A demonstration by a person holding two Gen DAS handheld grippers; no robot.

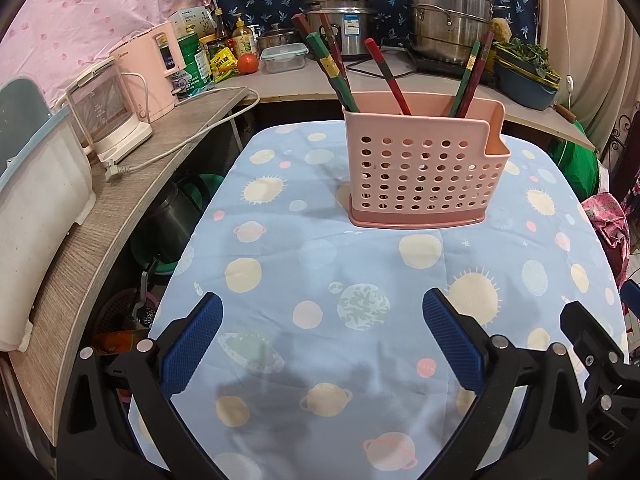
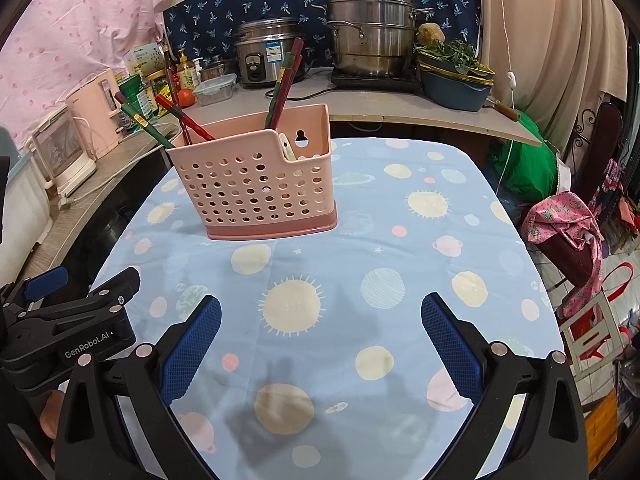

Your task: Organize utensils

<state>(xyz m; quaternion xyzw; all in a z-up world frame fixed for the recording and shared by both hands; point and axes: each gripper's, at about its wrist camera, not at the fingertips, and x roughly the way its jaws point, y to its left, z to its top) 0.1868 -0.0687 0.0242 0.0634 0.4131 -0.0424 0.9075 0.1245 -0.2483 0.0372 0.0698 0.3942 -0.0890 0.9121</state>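
Observation:
A pink perforated utensil holder [image 1: 424, 168] stands upright on the blue planet-print tablecloth [image 1: 320, 264], and it also shows in the right wrist view [image 2: 256, 184]. Several red and green chopsticks [image 1: 340, 68] lean in it, also seen in the right wrist view [image 2: 284, 80]. A pale spoon-like utensil [image 2: 287, 148] sits in its low side compartment. My left gripper [image 1: 322, 320] is open and empty, well short of the holder. My right gripper [image 2: 320, 320] is open and empty over the cloth. The left gripper's body [image 2: 72, 320] shows at the right view's left edge.
A wooden shelf [image 1: 132, 208] on the left carries a glass kettle [image 1: 104, 116] and a pink appliance. The back counter [image 2: 380, 104] holds a rice cooker [image 2: 264, 56], steel steamer pots [image 2: 372, 36], bottles, a tomato and a blue basin of greens. Clutter stands right of the table.

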